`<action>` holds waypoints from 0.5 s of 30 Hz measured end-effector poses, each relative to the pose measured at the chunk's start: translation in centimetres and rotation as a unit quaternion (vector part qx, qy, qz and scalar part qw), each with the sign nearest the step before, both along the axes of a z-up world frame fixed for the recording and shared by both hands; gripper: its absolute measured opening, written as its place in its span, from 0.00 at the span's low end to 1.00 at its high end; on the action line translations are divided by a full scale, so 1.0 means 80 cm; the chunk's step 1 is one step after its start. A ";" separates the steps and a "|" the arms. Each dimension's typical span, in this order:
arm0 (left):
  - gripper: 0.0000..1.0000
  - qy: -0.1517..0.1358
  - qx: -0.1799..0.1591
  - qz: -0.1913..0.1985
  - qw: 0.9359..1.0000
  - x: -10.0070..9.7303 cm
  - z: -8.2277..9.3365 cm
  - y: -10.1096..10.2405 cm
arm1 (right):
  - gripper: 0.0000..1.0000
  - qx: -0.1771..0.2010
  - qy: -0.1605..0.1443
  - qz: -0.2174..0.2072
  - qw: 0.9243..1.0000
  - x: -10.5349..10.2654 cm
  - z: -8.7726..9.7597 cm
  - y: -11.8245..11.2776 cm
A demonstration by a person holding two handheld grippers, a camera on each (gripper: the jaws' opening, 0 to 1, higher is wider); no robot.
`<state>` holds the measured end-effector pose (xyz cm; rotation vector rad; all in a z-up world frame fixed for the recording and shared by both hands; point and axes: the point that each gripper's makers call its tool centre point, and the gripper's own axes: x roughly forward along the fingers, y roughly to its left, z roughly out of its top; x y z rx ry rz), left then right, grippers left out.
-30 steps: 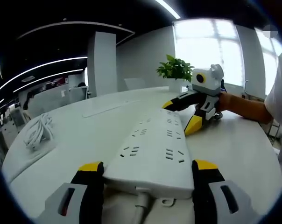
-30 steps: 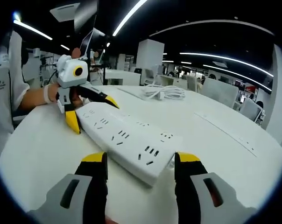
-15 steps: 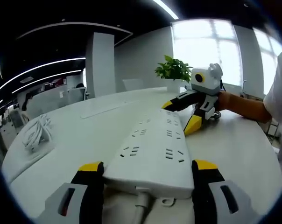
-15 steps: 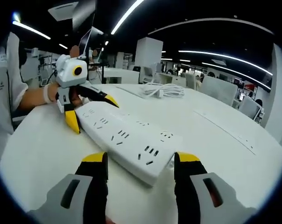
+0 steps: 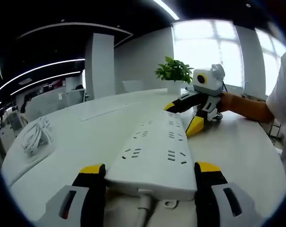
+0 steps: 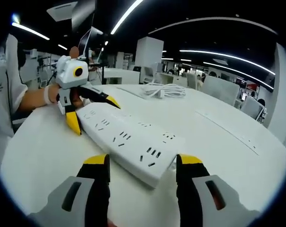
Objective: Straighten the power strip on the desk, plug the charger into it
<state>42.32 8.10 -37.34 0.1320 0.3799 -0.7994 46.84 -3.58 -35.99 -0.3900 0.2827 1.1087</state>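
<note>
Left tongs (image 5: pixel 150 172) and right tongs (image 6: pixel 142 163) stand wide, straddling opposite ends of the power strip (image 5: pixel 157 149) flat on the tabletop (image 6: pixel 218 142).

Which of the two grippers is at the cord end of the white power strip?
The left gripper: its open jaws straddle the end of the white power strip where the white cord exits. The right gripper brackets the opposite, cordless end.
</note>
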 end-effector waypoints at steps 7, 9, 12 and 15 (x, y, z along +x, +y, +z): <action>0.77 0.001 0.000 -0.011 1.000 0.000 0.001 -0.001 | 0.54 -0.002 0.005 -0.004 1.000 -0.002 0.001 -0.003; 0.77 0.002 0.000 -0.015 1.000 0.001 0.001 -0.001 | 0.54 -0.001 0.005 -0.005 1.000 -0.002 0.001 -0.004; 0.77 0.003 -0.002 -0.020 1.000 0.002 0.000 -0.002 | 0.54 -0.001 0.006 -0.007 1.000 -0.001 0.001 -0.005; 0.77 0.003 -0.003 -0.021 1.000 0.002 0.000 -0.002 | 0.53 -0.001 0.007 -0.009 1.000 -0.001 0.001 -0.005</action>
